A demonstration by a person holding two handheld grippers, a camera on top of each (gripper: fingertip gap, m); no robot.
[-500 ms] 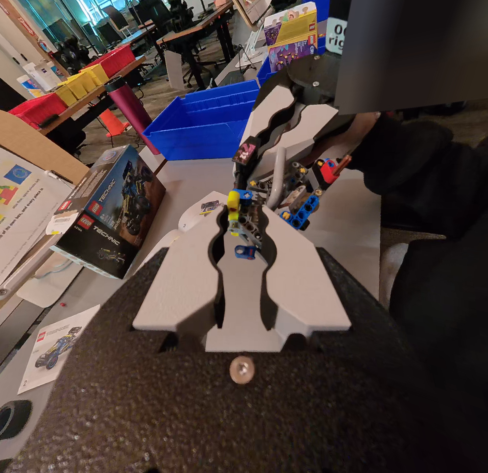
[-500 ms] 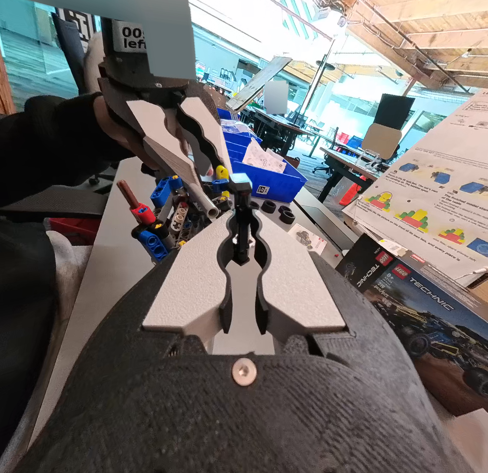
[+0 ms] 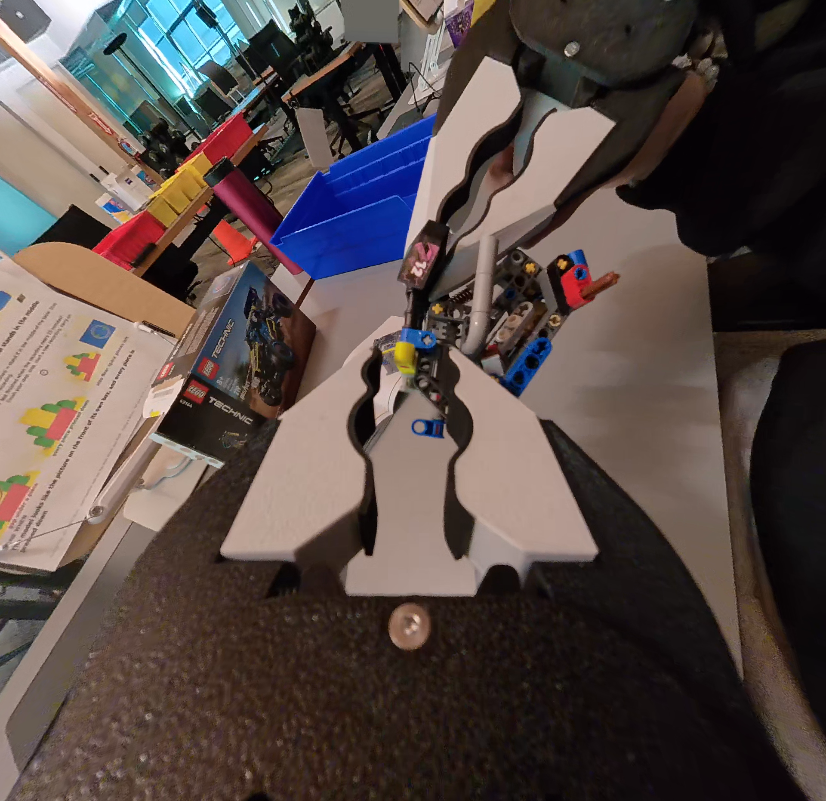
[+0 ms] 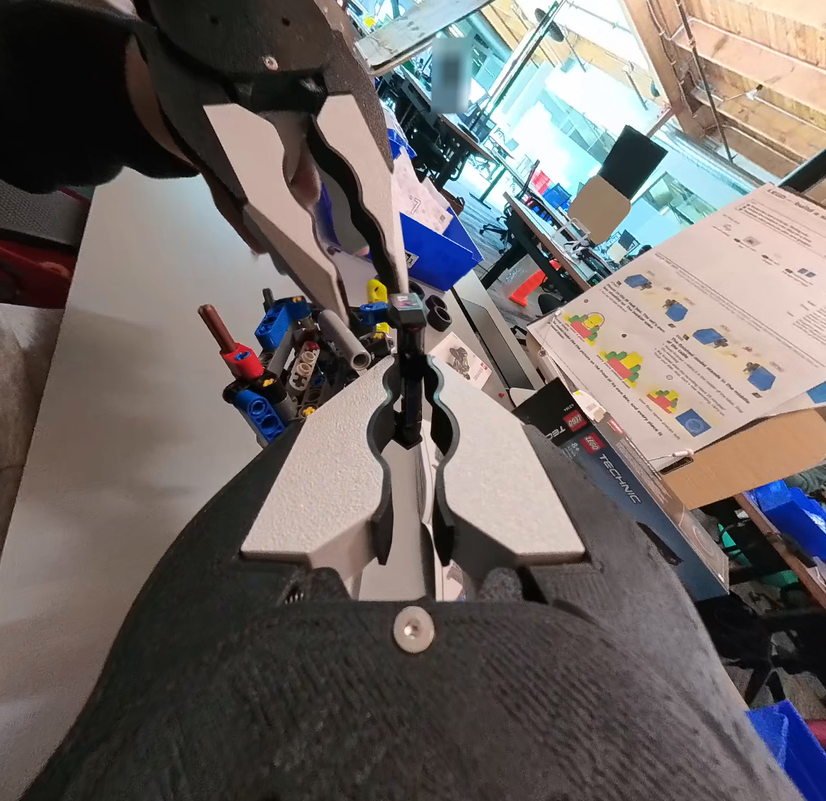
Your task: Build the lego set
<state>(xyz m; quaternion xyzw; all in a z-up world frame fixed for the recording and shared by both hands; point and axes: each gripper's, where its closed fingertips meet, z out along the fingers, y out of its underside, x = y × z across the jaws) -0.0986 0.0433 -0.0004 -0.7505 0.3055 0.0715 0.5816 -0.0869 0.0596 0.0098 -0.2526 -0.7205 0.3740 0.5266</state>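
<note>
A Technic model point(image 3: 505, 323) of grey, black and blue beams, with a red connector and a brown axle, stands on the white table point(image 3: 625, 422). My left gripper point(image 3: 411, 364) is open around the model's black beam point(image 3: 429, 377) and yellow piece point(image 3: 404, 355). Its right pad touches the beam and its left pad stands off. It also shows in the right wrist view point(image 4: 371, 297), reaching down from above. My right gripper point(image 4: 412, 368) is shut on a black upright bar point(image 4: 411, 390) topped by a stickered black tile point(image 4: 406, 308). That gripper shows from above in the left wrist view point(image 3: 447, 252).
A blue bin point(image 3: 348, 216) and a maroon bottle point(image 3: 250, 212) stand behind the model. A Technic box point(image 3: 232, 364) and an instruction board point(image 3: 58, 399) lie to the left. Black tyres point(image 4: 436, 310) and a booklet point(image 4: 465, 364) lie on the table. A person's dark sleeve point(image 3: 760, 154) is on the right. My left and right fingertips are right by each other.
My left jaws have opened a little and the left pad has come off the yellow piece. The right gripper stays shut on the black bar.
</note>
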